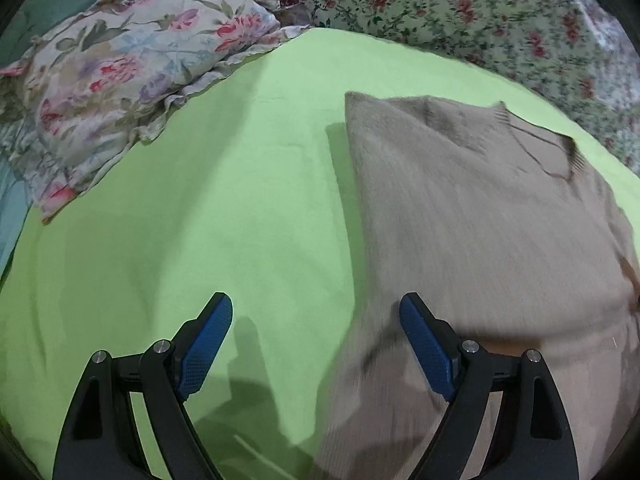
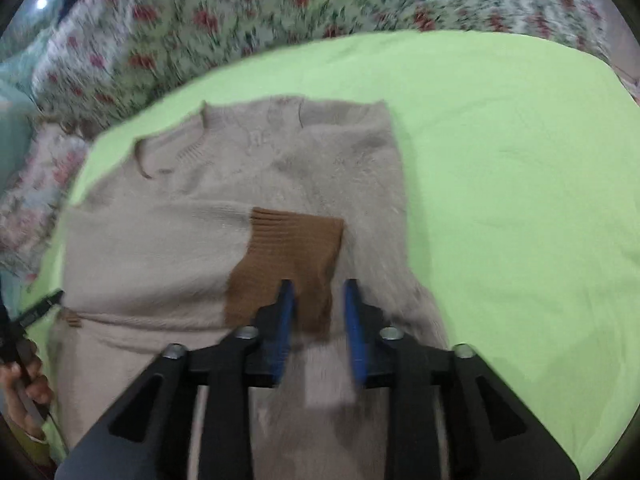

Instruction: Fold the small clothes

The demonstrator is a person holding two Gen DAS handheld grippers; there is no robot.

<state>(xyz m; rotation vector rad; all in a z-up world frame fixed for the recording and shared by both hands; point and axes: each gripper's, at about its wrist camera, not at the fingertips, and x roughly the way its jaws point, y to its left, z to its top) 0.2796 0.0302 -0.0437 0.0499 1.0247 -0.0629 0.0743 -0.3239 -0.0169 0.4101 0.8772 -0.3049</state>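
beige knit sweater (image 2: 160, 248): soft, floppy, light | brown ribbed cuff (image 2: 288, 252): firmest hold | left tongs (image 1: 316, 312) wide, empty | right tongs (image 2: 316, 292) half-open, gripping nothing

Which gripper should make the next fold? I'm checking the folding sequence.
Probably the left gripper: open, straddling the sweater's unfolded edge. The right gripper sits over the brown cuff, already folded in.

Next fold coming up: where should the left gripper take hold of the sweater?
Probably the straight side edge of the sweater, coming from the bare green sheet. That edge lies flat and clear, and the open left gripper already straddles it.
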